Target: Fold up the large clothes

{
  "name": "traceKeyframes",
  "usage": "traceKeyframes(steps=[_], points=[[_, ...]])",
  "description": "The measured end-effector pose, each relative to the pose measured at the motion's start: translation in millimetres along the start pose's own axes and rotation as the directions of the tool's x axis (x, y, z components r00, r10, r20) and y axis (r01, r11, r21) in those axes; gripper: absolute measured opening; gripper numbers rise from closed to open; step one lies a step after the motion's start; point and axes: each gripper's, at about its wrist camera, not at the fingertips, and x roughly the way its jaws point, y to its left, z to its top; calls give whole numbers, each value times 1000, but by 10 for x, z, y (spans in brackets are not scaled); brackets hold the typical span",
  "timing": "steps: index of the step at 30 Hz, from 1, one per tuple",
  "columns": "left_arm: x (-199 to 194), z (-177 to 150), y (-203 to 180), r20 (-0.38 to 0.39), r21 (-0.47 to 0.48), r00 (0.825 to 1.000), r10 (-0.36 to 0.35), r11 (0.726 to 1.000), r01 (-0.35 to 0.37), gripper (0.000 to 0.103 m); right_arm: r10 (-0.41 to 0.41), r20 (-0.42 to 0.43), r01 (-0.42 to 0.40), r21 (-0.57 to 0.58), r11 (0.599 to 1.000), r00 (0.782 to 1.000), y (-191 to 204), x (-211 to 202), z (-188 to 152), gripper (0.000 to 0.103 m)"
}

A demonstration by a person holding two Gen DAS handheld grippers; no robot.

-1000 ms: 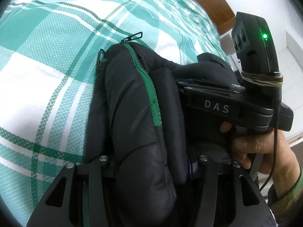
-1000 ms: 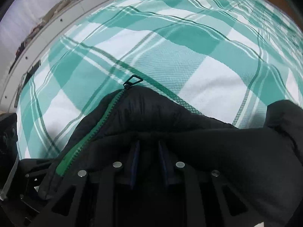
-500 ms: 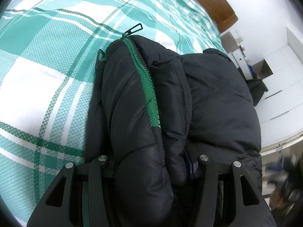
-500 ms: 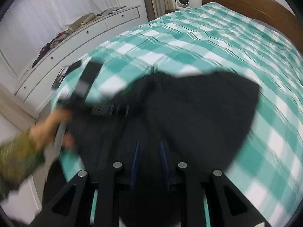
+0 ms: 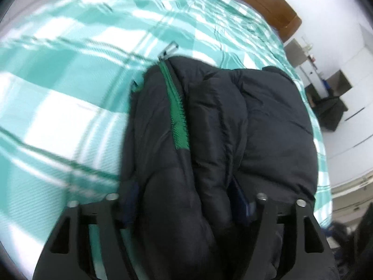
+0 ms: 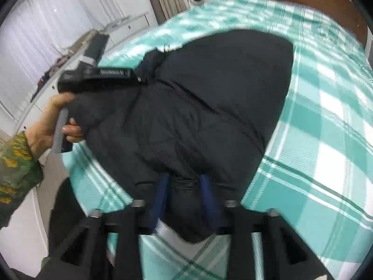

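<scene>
The folded black puffer jacket [image 5: 223, 144] lies on the bed [image 5: 58, 121]. Both jaws have just been opening: the left hand-held gripper [image 5: 186, 207] and right hand-held gripper [image 6: 184, 193] stand spread astride its 6 o'clock edge. Puffy layers may spring apart, undoing the fold.

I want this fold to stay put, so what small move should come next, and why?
Probably lift both grippers straight back off the jacket. It lies doubled on the bed, and both sets of jaws have just been opening, with padding still between the left gripper's fingers and the right gripper's.
</scene>
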Motion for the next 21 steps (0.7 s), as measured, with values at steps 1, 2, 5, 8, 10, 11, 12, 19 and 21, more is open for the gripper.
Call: traceKeyframes(steps=[1,2,5,8,10,11,12,19,21], points=[[-147,-3,-22,10,14,1000,-5,1000,5,74,10,48,-10,0,1000,999,6,-162,-28,74],[-260,1,-22,19,20,1000,-23,1000,23,75,15,99,-15,-3,1000,995,11,-344,-71,75],[-621,8,75,19,23,986,-166,986,165,84,14,187,-12,-11,1000,982,-5,-731,-208,75],[-681,48,68,-51,33,967,-248,968,250,86,1,212,-2,6,1000,977,-60,-817,-305,76],[-610,62,-75,-112,83,960,-255,961,265,86,1,192,-7,29,1000,981,-99,-741,-326,76],[-558,70,-119,-144,104,958,-249,959,265,86,-1,179,-7,43,999,984,-87,-660,-294,76],[-484,54,-171,-170,131,960,-221,961,244,86,4,169,-15,61,998,986,-88,-615,-290,76],[13,-125,-36,-220,193,975,28,981,15,103,26,142,-42,109,993,990,-160,-491,-345,76],[100,-153,86,-231,127,972,-38,989,69,103,29,130,-47,138,989,991,-267,-447,-355,76]])
